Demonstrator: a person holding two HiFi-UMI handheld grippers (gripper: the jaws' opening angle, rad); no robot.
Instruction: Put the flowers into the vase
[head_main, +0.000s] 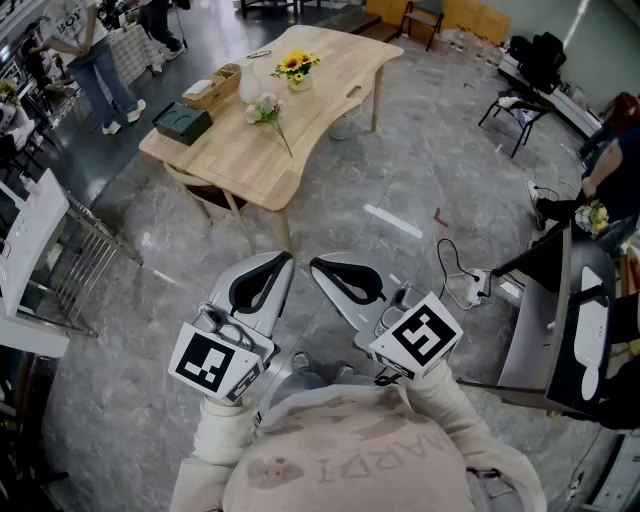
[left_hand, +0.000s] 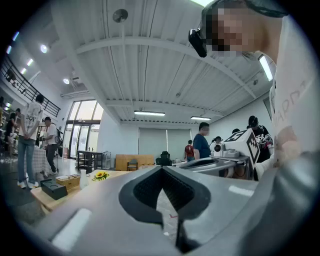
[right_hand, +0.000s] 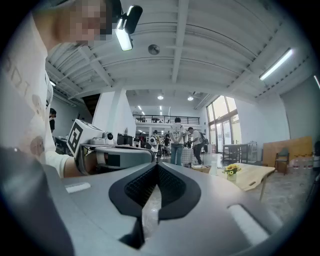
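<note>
A light wooden table (head_main: 240, 150) stands far ahead of me across the grey floor. On it are a white vase (head_main: 249, 82), a small pot of sunflowers (head_main: 296, 67) and a white flower (head_main: 268, 114) lying flat with its stem toward the near edge. My left gripper (head_main: 285, 258) and right gripper (head_main: 317, 264) are held level and close to my body, side by side, well short of the table. Both are shut with nothing between the jaws. The left gripper view shows the vase (left_hand: 83, 178) and sunflowers (left_hand: 101, 175) far off; the right gripper view shows the sunflowers (right_hand: 231, 170) too.
A wicker box (head_main: 212, 87) and a dark green box (head_main: 182, 122) sit on the table's left end. A chair (head_main: 208, 196) is tucked under it. A metal rack (head_main: 70, 262) stands at left, a black desk (head_main: 545, 320) at right, a cable and power strip (head_main: 470, 287) on the floor. People stand beyond.
</note>
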